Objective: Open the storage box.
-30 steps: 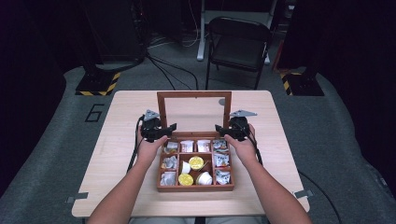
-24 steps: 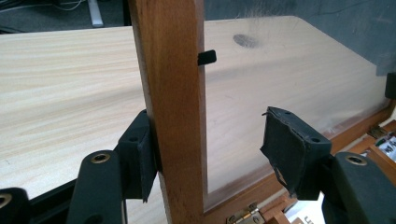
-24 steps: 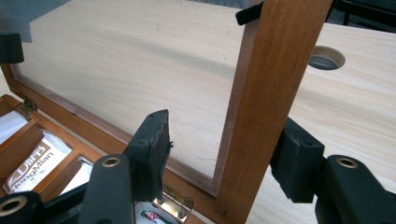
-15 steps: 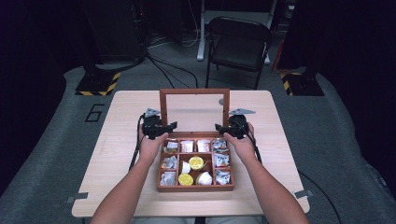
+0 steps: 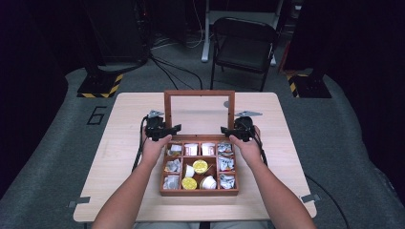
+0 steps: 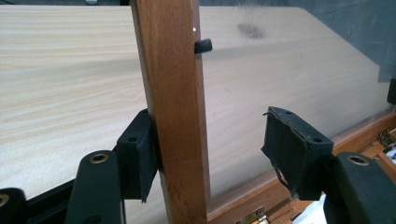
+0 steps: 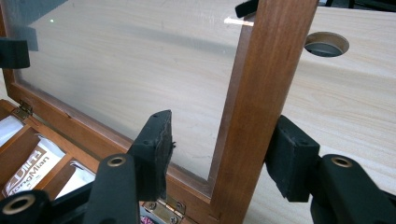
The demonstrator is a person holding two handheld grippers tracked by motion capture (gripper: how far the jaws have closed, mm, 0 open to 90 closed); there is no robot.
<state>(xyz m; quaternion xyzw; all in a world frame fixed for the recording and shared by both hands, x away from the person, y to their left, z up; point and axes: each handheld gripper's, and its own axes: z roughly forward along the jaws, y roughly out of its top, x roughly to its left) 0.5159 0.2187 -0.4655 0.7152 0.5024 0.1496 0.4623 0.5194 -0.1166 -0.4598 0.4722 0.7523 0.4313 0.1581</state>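
left tool: spread astride lid side rail, unclamped | right tool: likewise, opposite rail | purpose: lid is steadied evenly above box

Dim room, grey floor
A black folding chair stands beyond the pale wooden counter; cables cross the floor.

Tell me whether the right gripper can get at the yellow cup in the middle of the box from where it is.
Probably yes. The lid stands upright behind the compartments, so the yellow cup lies uncovered. The right gripper straddles the lid's side rail with jaws open, so it would first have to back off.
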